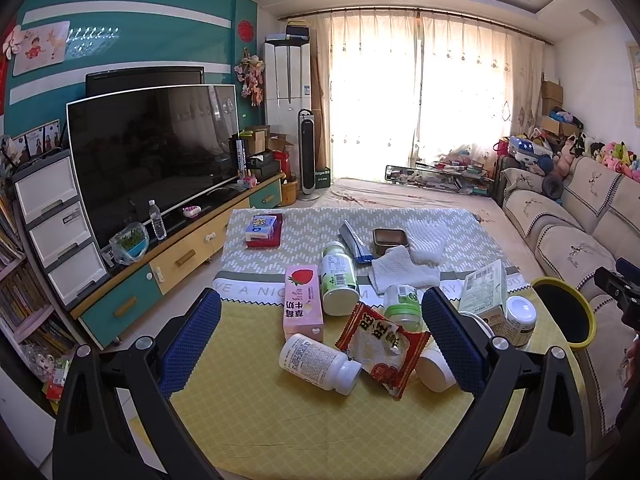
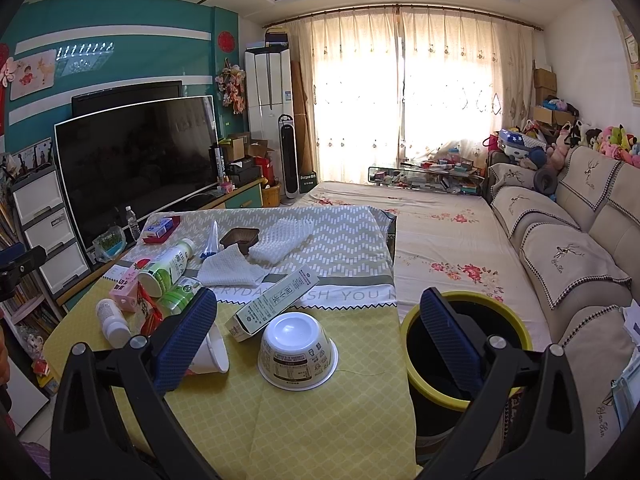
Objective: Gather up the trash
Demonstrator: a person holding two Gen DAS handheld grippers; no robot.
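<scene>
Trash lies scattered on the yellow tablecloth. My left gripper is open above a white pill bottle, a red snack wrapper and a pink strawberry milk carton. Green-labelled bottles lie behind them. My right gripper is open, with an upturned white bowl between its fingers and a long carton beyond. The yellow-rimmed black bin stands right of the table, partly behind the right finger.
White cloths, a brown tray and a small red-and-blue box sit at the table's far end. A TV cabinet runs along the left. A sofa and a flowered mat lie to the right.
</scene>
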